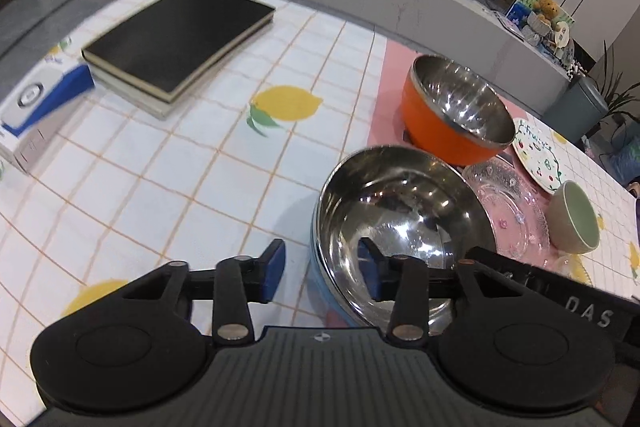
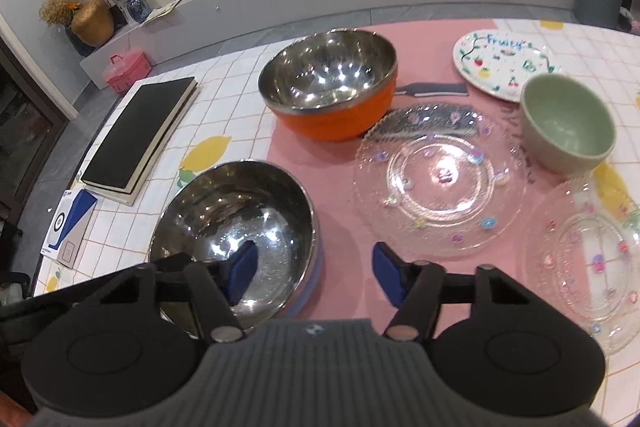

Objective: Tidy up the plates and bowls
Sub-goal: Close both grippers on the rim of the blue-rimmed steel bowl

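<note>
— While straddling the blue-based steel bowl (image 1: 400,223) rim at 6 o'clock, left gripper (image 1: 322,273), fingers wide, gripping nothing.
— Right gripper (image 2: 314,275)?
— Also spread wide over that rim. Orange bowl (image 2: 332,83) at 12, glass plate (image 2: 440,179) at 2, green bowl (image 2: 568,123) beyond.

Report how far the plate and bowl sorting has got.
Done: nothing looks stacked yet; the orange-sided steel bowl, green ceramic bowl, painted white plate and two clear glass plates all sit apart. In hand: both open grippers, left and right, straddle the blue-sided steel bowl's rim. Left: all grouping.
</note>
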The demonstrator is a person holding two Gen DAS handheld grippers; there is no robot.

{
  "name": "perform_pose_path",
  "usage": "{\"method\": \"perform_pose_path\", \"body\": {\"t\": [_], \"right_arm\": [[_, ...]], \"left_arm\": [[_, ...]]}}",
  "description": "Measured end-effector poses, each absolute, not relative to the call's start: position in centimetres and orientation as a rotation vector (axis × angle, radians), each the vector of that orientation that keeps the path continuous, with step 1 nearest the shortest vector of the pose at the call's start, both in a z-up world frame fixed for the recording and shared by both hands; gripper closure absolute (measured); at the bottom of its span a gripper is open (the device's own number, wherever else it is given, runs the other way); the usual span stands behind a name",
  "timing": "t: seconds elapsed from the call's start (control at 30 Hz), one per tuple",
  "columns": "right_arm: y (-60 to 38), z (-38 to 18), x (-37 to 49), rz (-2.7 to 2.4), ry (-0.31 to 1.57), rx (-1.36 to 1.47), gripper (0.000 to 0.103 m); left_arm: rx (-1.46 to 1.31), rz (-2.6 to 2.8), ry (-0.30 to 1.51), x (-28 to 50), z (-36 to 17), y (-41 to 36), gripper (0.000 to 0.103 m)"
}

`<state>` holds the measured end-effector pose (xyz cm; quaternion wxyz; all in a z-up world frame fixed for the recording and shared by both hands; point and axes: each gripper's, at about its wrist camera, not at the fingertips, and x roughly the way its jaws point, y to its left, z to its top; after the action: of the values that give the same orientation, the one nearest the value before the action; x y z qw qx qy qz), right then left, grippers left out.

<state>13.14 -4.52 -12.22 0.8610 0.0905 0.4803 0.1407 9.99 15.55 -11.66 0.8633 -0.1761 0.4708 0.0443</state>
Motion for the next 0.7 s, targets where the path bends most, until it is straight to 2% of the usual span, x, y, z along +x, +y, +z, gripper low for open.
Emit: {"method": "perform_pose_path", "body": {"t": [0.07,0.13,0.2,0.27,0.7], "right_arm": [[-4.3,-12.5,13.2,0.300,1.013,0.177,0.056],[-4.4,-12.8,13.4,0.319,1.030,0.201,0.063],[-4.3,-13.1,13.6,0.336,1.046,0.218,0.072],[-4.2,-13.3,13.5,0.336,1.053,0.204,0.086],[-4.7,-11.6,12.4,0.340,1.034,0.193,0.090]], "left_arm": [[-0.358,0.100,0.996,10.1,-11.8,15.4,0.065],[-0.347,0.103,1.003,10.3,-11.9,15.3,0.076],[-0.363,0.093,1.013,10.4,-12.1,15.3,0.081],[-0.368,0.088,1.012,10.4,-12.1,15.2,0.085],[-0.346,0.114,1.017,9.2,-10.8,14.4,0.090]]}}
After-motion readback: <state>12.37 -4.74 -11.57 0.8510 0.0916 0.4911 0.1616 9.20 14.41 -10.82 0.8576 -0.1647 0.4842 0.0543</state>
